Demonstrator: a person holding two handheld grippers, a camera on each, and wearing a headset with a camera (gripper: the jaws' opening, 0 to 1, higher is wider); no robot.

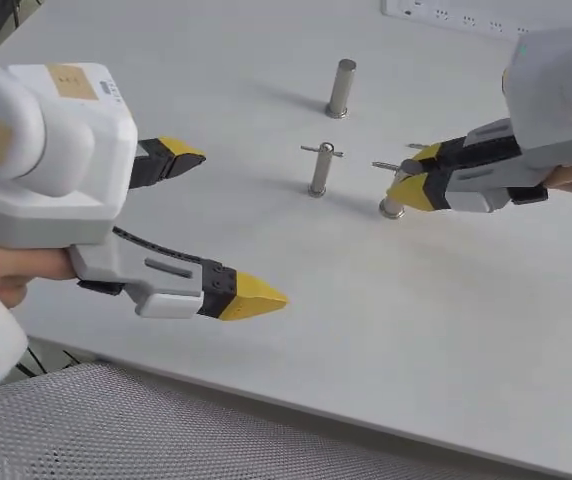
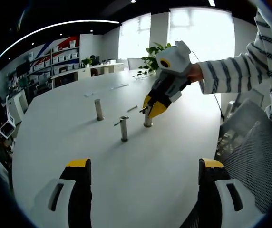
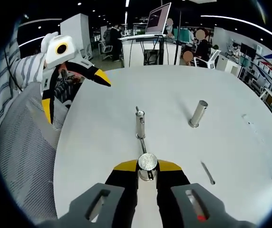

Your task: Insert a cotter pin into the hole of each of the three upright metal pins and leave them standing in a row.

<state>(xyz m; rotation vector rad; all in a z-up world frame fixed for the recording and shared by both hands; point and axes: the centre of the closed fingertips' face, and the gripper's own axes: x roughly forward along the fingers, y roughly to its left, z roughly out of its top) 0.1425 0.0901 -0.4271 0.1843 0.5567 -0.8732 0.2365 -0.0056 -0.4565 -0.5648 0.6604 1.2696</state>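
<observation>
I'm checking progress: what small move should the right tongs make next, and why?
Probably the right tongs should open and release the near pin: it and the middle pin already seem to carry cotter pins, while the far pin is bare and a loose cotter pin lies on the table.

place: open-plan office | evidence: monitor, shelving, potted plant, mesh chair, white table
</observation>
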